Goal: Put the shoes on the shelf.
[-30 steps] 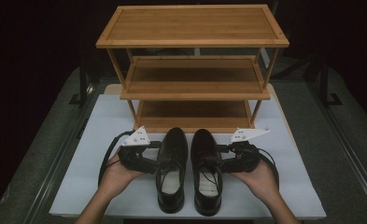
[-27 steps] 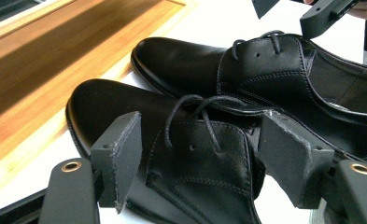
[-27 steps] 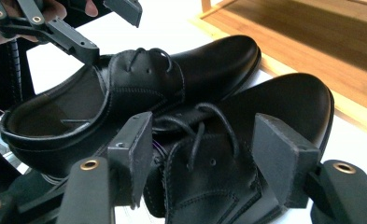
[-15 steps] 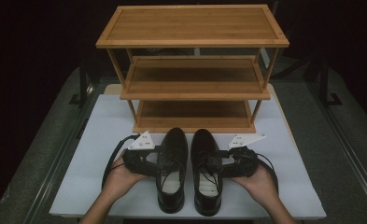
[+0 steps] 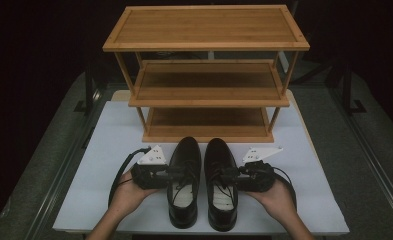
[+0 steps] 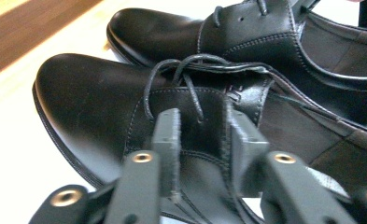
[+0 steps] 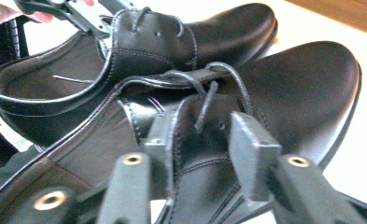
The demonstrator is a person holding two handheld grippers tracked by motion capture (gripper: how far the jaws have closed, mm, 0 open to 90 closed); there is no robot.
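Two black leather lace-up shoes stand side by side on the white table, toes toward the rack: the left shoe (image 5: pixel 185 185) and the right shoe (image 5: pixel 220 187). My left gripper (image 5: pixel 175 172) reaches into the left shoe's outer side at the laces. In the left gripper view its jaws (image 6: pixel 202 126) stand apart astride the lace flap of the left shoe (image 6: pixel 88 102). My right gripper (image 5: pixel 231 175) meets the right shoe likewise. In the right gripper view the jaws (image 7: pixel 200 135) straddle the flap edge of the right shoe (image 7: pixel 307 79), with a gap still showing.
A three-tier bamboo shoe rack (image 5: pixel 206 85) stands just beyond the shoes' toes, its shelves bare. The white table top (image 5: pixel 104 150) is ringed by dark floor. A black cable (image 5: pixel 119 172) loops left of the left hand.
Both hands have slid inward and slightly toward the person, bringing the jaws onto the shoes' lace flaps. The shoes have stayed put.
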